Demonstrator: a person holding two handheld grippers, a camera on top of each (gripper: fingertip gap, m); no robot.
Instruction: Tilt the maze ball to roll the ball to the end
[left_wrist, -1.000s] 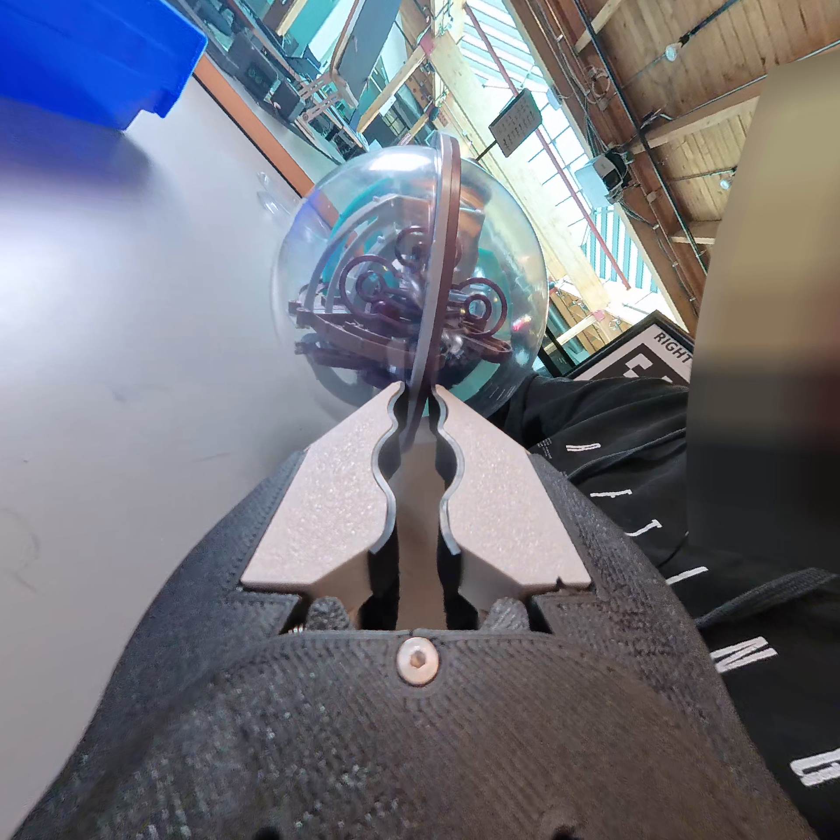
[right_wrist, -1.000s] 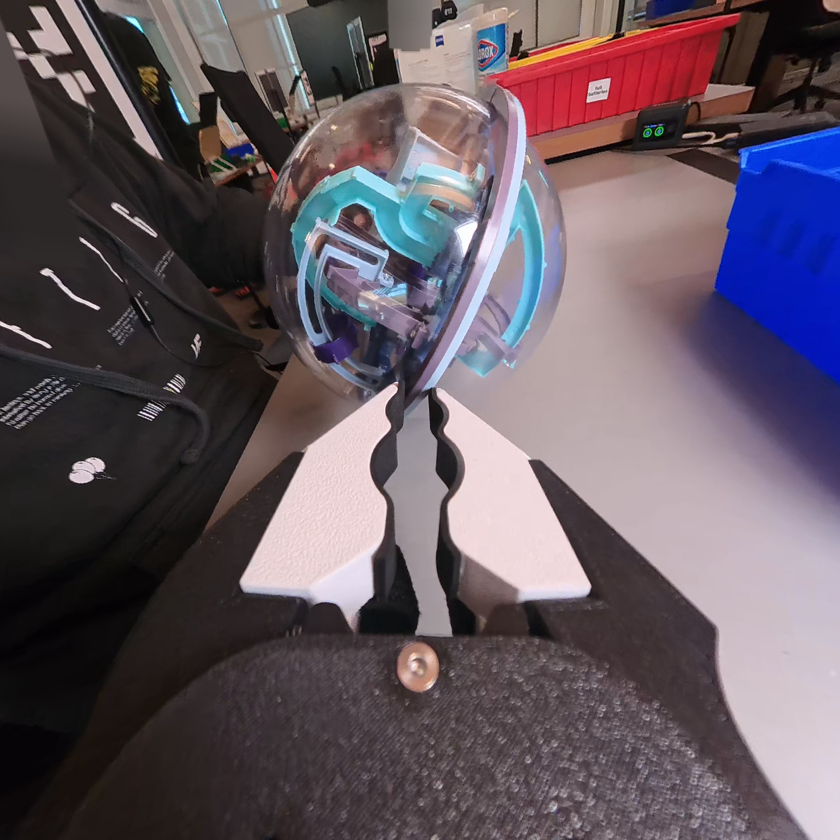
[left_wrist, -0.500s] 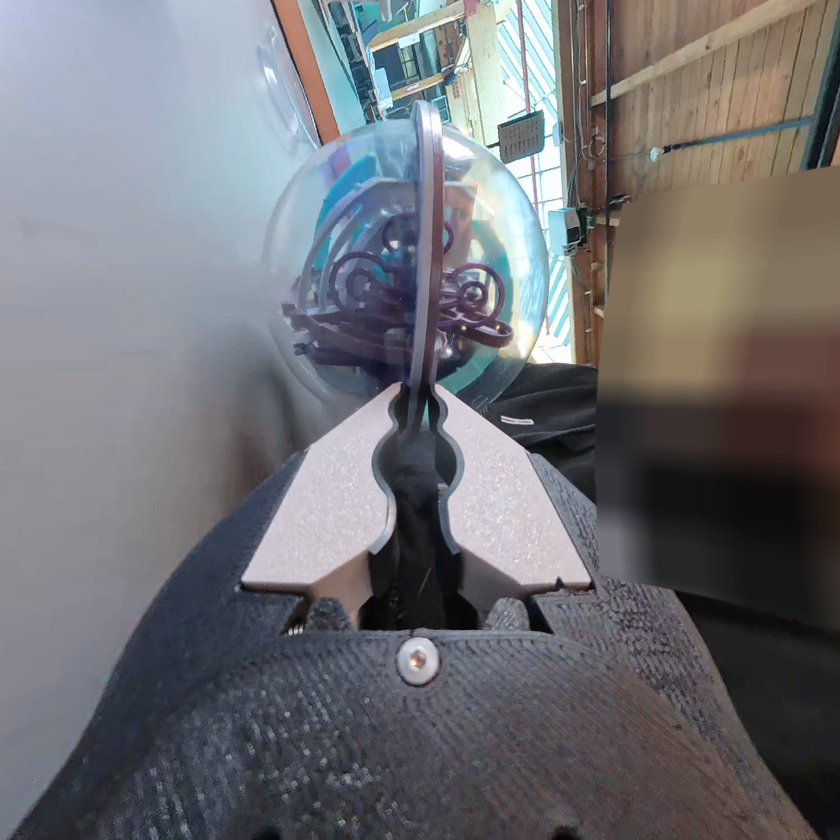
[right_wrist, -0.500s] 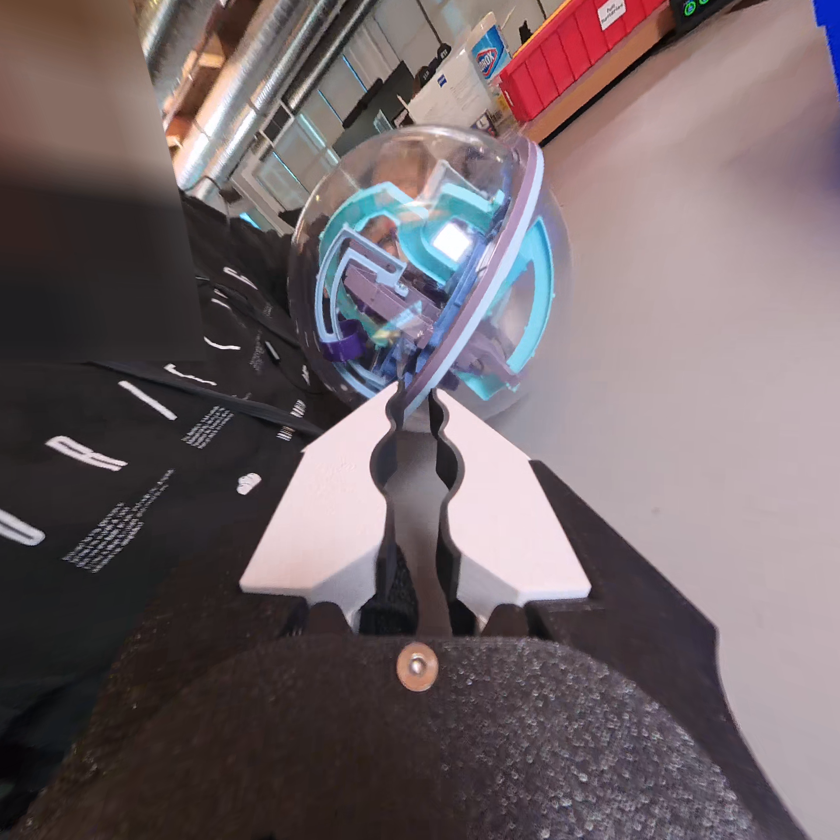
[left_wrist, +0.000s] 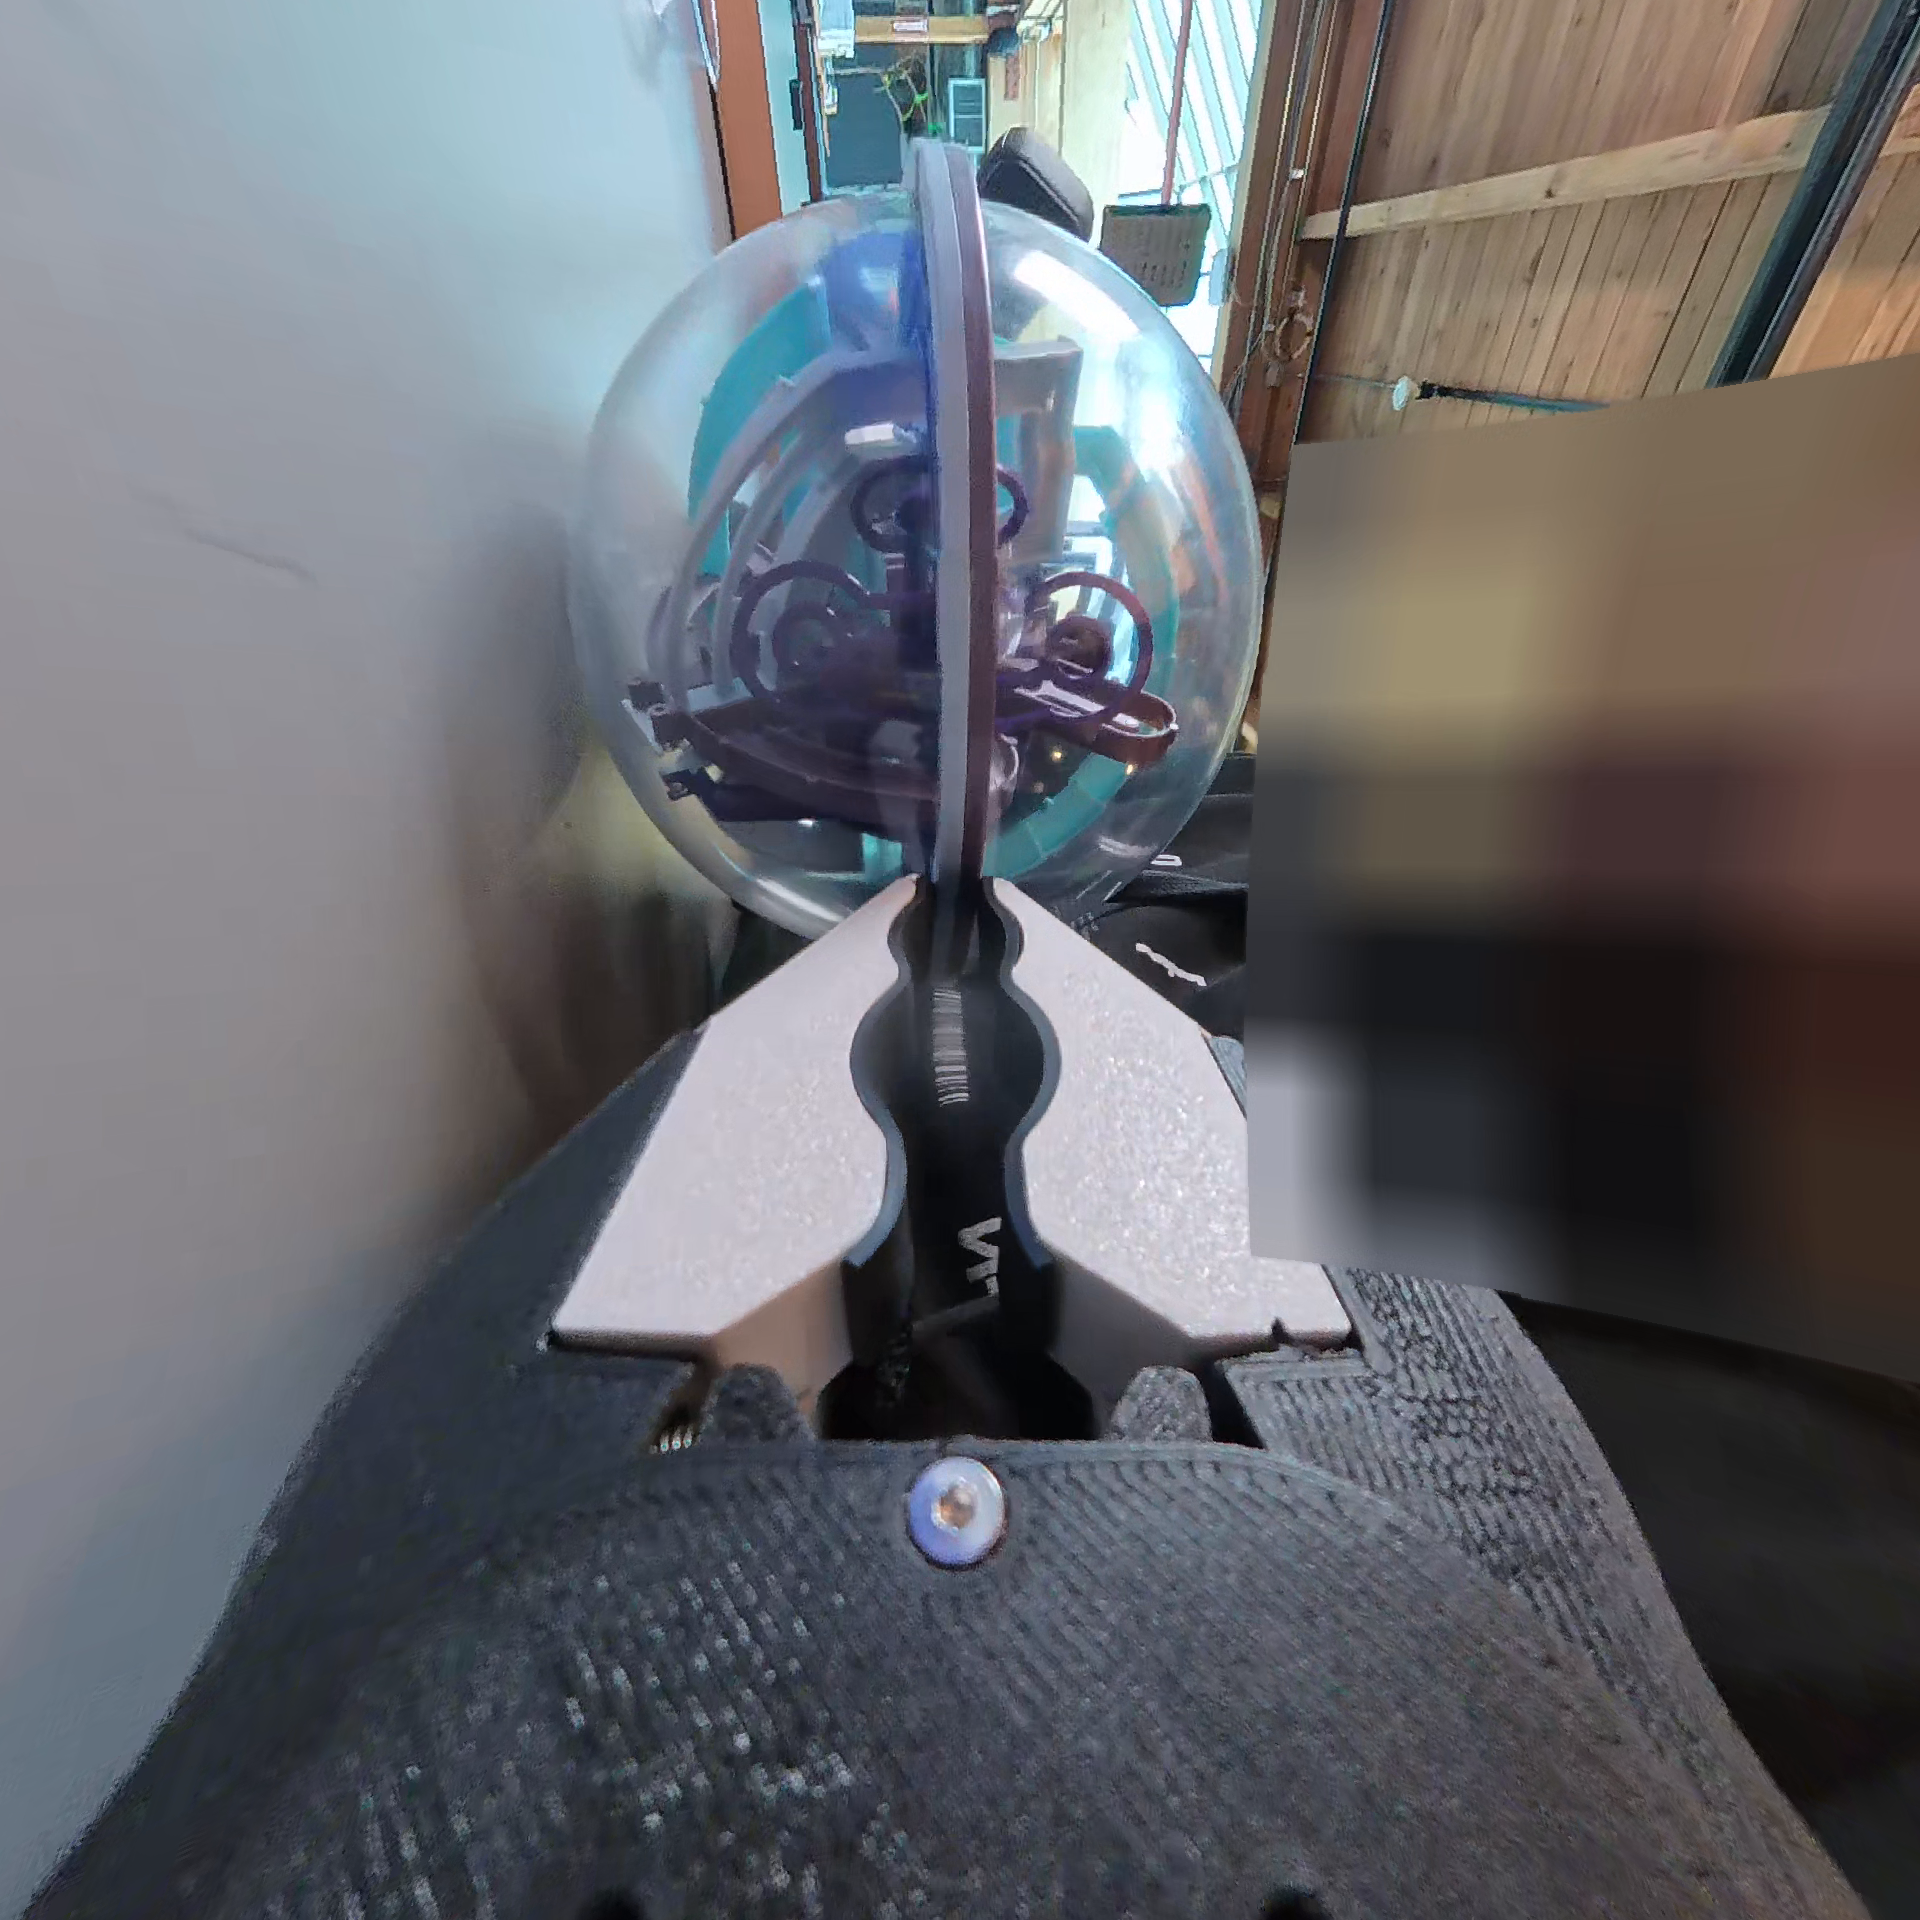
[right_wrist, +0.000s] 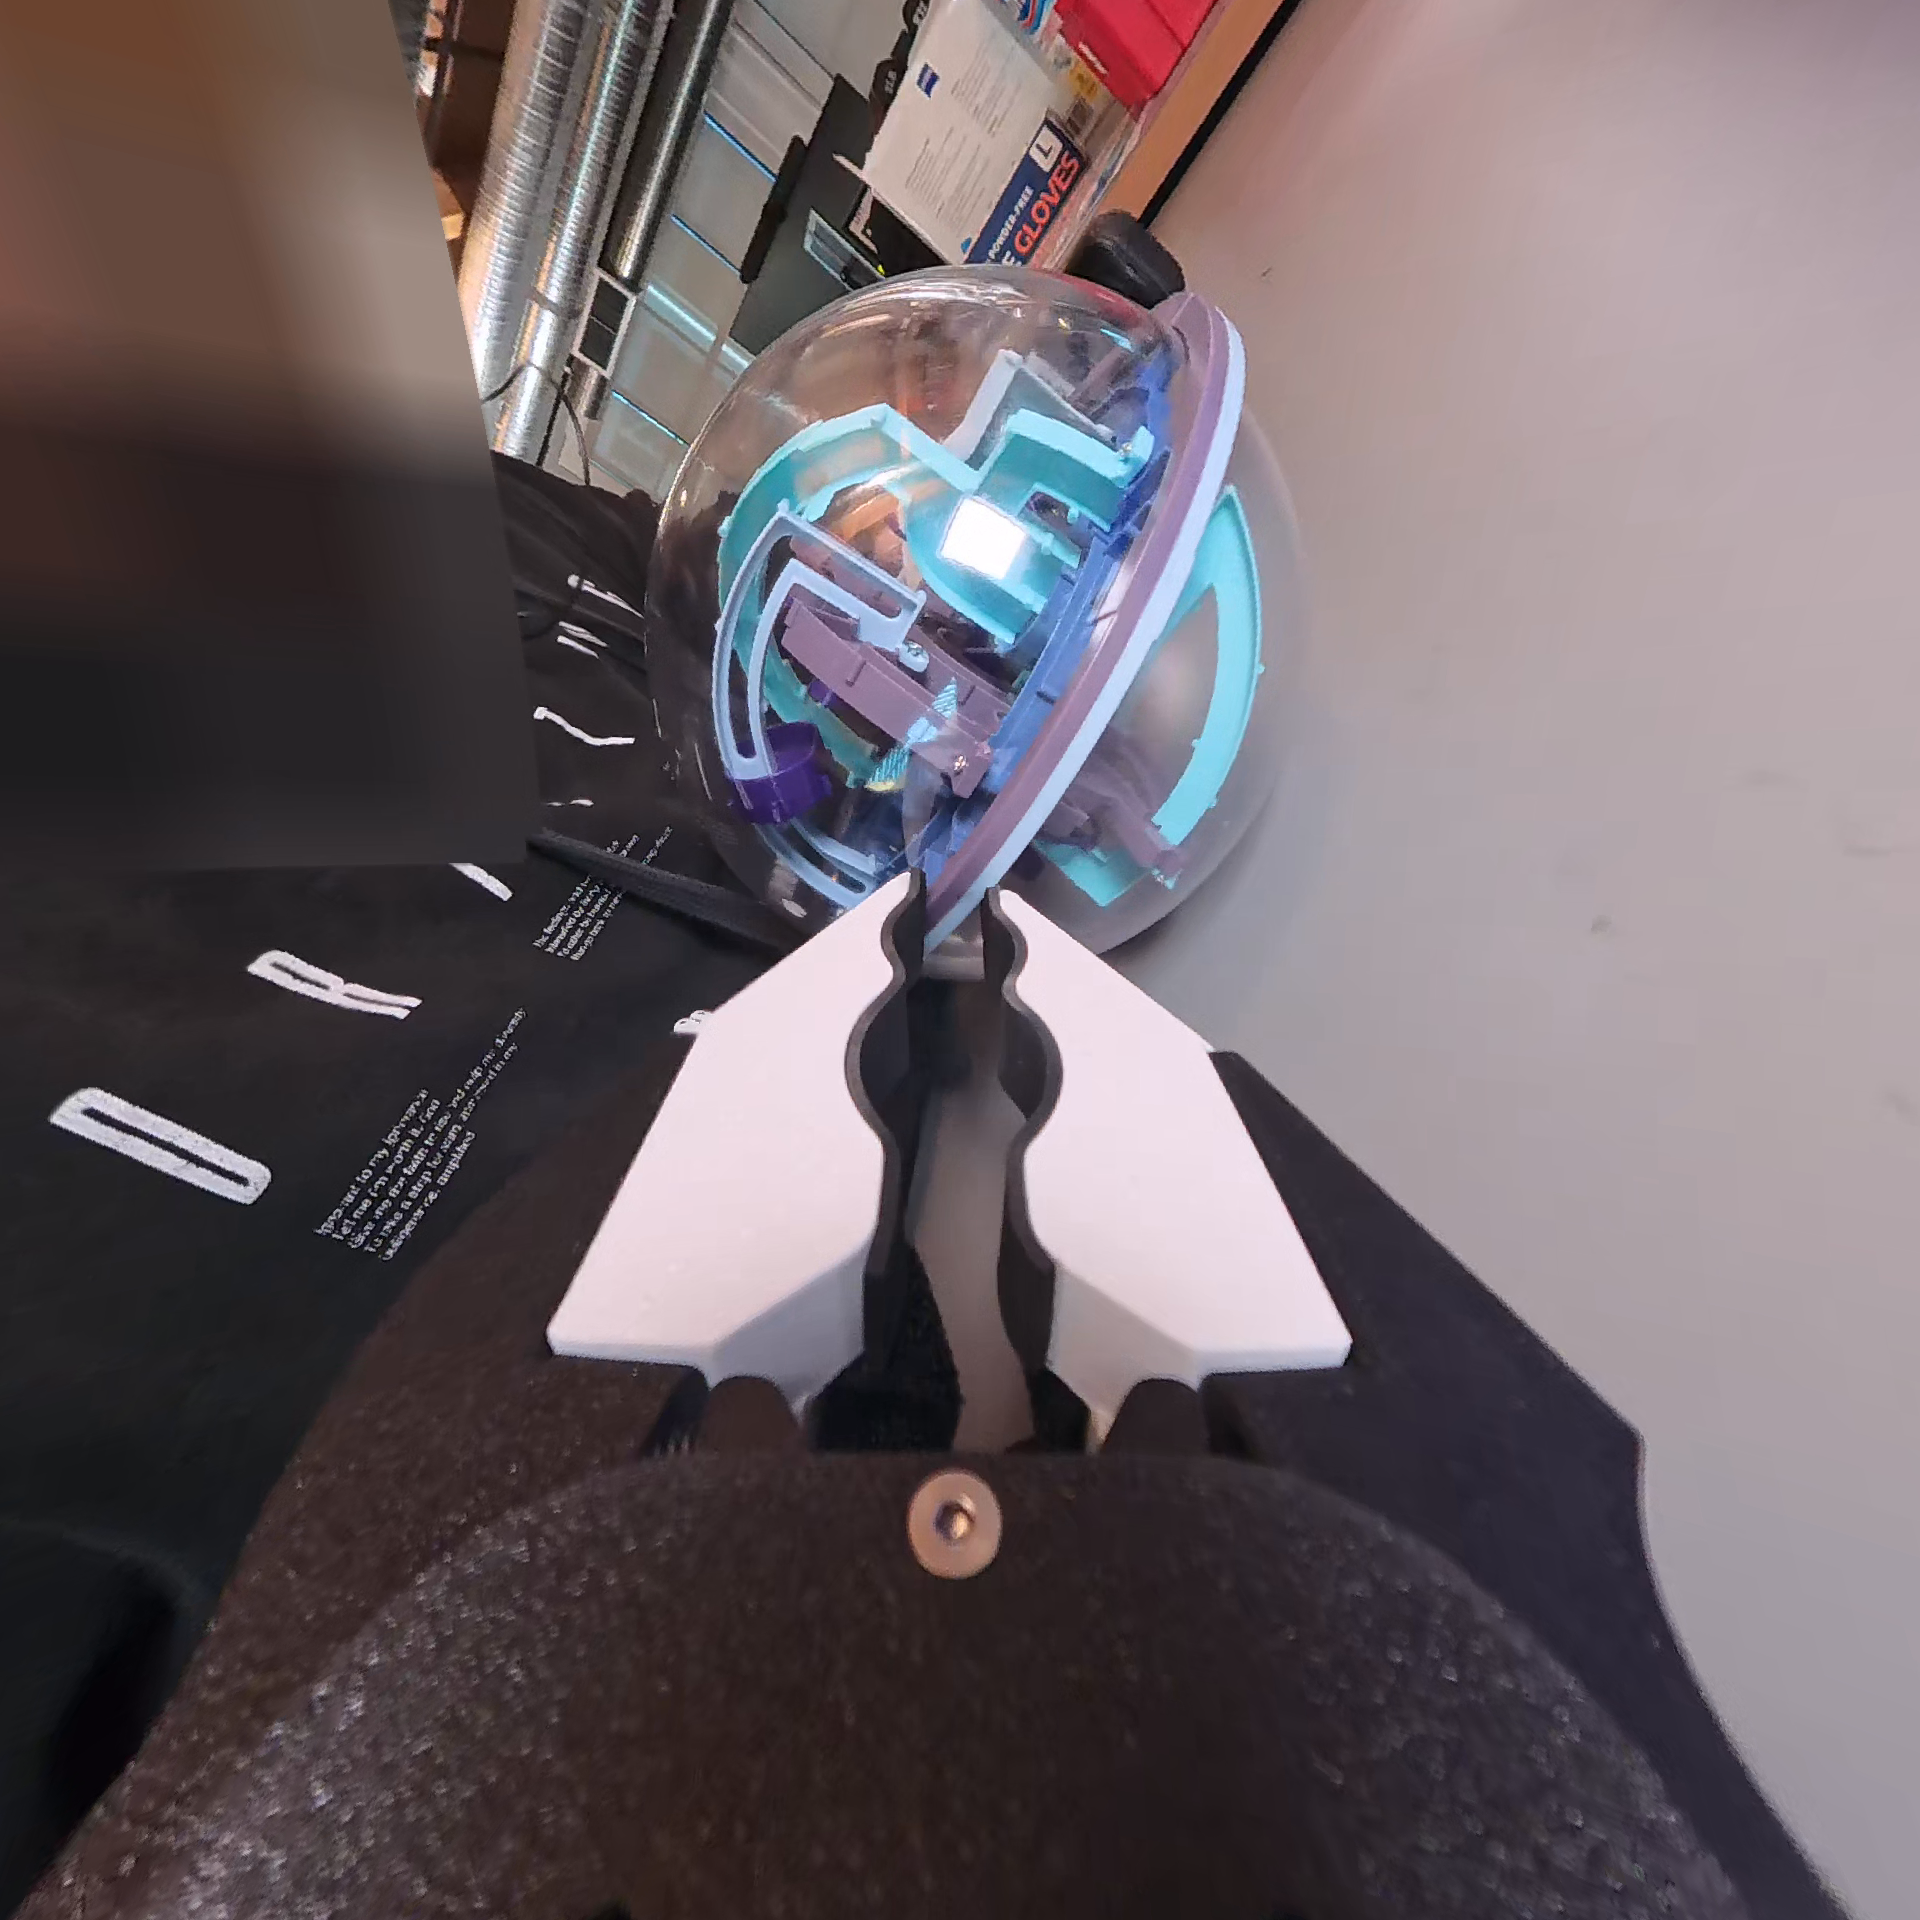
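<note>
- The left tongs (left_wrist: 954, 894) are clamping the grey-purple rim ring of the maze ball (left_wrist: 914, 551), which is sitting straight ahead of their tips.
- The right tongs (right_wrist: 956, 902) are pinching that ring too, with the maze ball (right_wrist: 966, 592) just beyond them.
- A grey table (right_wrist: 1558, 623) is lying to their right.
- A black garment (right_wrist: 260, 1039) with white lettering is showing on their left.
- A printed box (right_wrist: 997, 114) is standing far beyond the ball.

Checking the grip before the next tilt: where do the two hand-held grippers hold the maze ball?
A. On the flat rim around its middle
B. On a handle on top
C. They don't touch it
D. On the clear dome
A: the left hand-held gripper and the right hand-held gripper each pinch the purple rim of the maze ball between their fingertips.
</note>
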